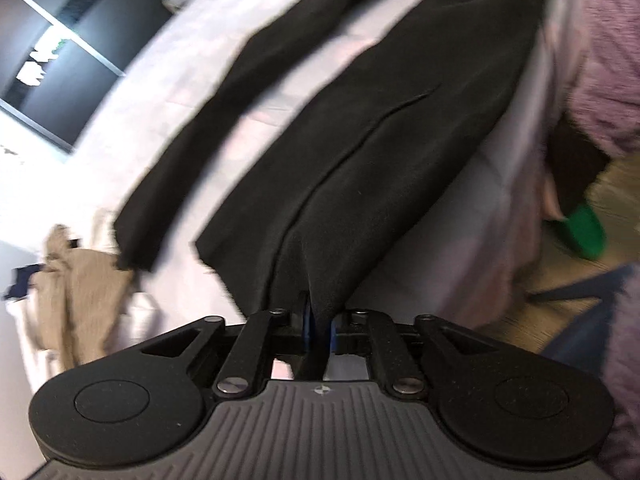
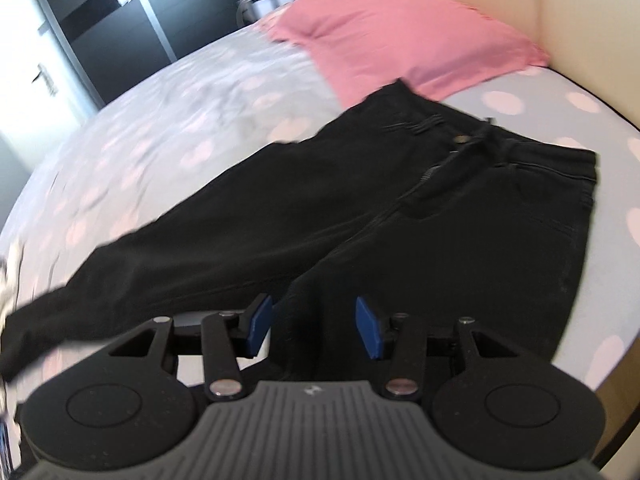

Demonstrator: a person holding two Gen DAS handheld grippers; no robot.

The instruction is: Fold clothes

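Black trousers (image 2: 400,208) are spread flat on a bed, and by the look of the dense, matte weave they are judged to be a denim-like cotton: limp enough to drape and fold, yet heavier and less slippery than thin fabric, so a pinch at a hem or at the thick waistband should hold better than one in mid-leg. Nearest in the left wrist view, a hem of one leg is pinched in the left gripper (image 1: 318,330), whose blue pads (image 1: 306,320) are drawn almost together on the cloth, which puckers into a crease running away from the jaws. In the right wrist view the right gripper (image 2: 314,326) is seen above the lower part of the other leg with its jaws about half apart and its blue pads (image 2: 370,330) clear of the fabric; nothing is held there. Beyond the grippers the two legs are seen splayed in a narrow V, meeting farther off at the waistband (image 2: 520,148), where a metal button (image 2: 464,139), a belt loop and stitched pocket seams are made out. The bedsheet (image 2: 160,148) beneath is pale and smooth, printed with soft pink dots. At the far end a pink pillow (image 2: 392,28) is laid against a cream headboard (image 2: 580,12), with the waistband just beside its near edge. A beige garment (image 1: 76,288) is crumpled at the bed's side in the left view, and dark wardrobe doors (image 2: 104,28) are seen farthest away.
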